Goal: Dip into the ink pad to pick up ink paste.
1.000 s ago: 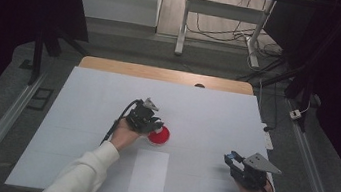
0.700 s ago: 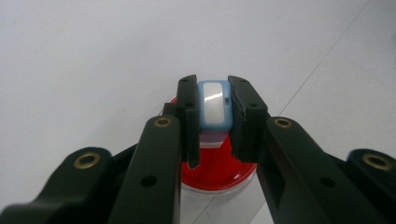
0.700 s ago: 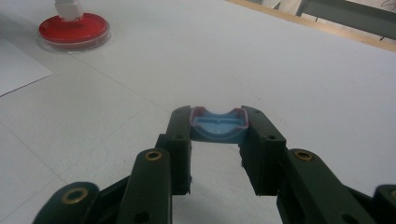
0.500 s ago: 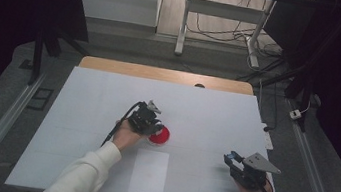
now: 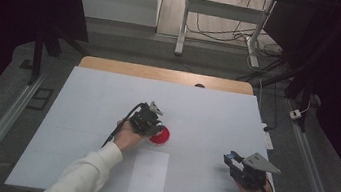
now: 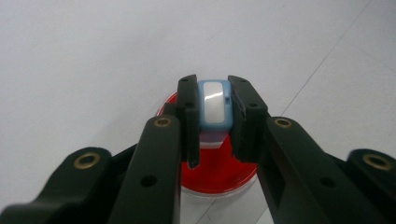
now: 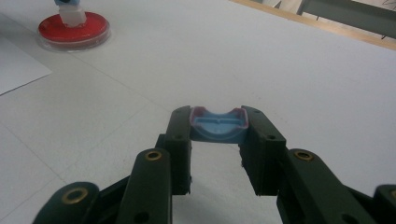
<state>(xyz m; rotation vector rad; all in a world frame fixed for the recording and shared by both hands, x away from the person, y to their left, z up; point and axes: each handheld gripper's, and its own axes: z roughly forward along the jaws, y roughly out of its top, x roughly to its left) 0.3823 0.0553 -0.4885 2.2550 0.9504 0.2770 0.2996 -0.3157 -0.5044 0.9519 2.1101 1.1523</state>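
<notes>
A round red dish (image 5: 161, 136) with a clear rim lies mid-table. My left gripper (image 5: 153, 120) is right over it, shut on a small light-blue and white block (image 6: 215, 103). The block stands upright, and its pale lower end (image 7: 73, 17) seems to touch the red surface (image 6: 219, 173). Near the table's right front, my right gripper (image 5: 229, 160) is shut on a light-blue cap (image 7: 218, 125) with a pinkish rim. It holds the cap just above the white tabletop, with the hollow side facing the camera. The dish (image 7: 74, 29) shows far off at upper left in the right gripper view.
A white sheet of paper (image 5: 148, 172) lies flat near the front edge, between the two hands. The white table top (image 5: 216, 112) ends in a wooden strip (image 5: 166, 74) at the back. Beyond it are table legs and cables on the floor.
My left gripper has edged slightly to the right over the red dish. The right gripper and its cap have stayed put.
</notes>
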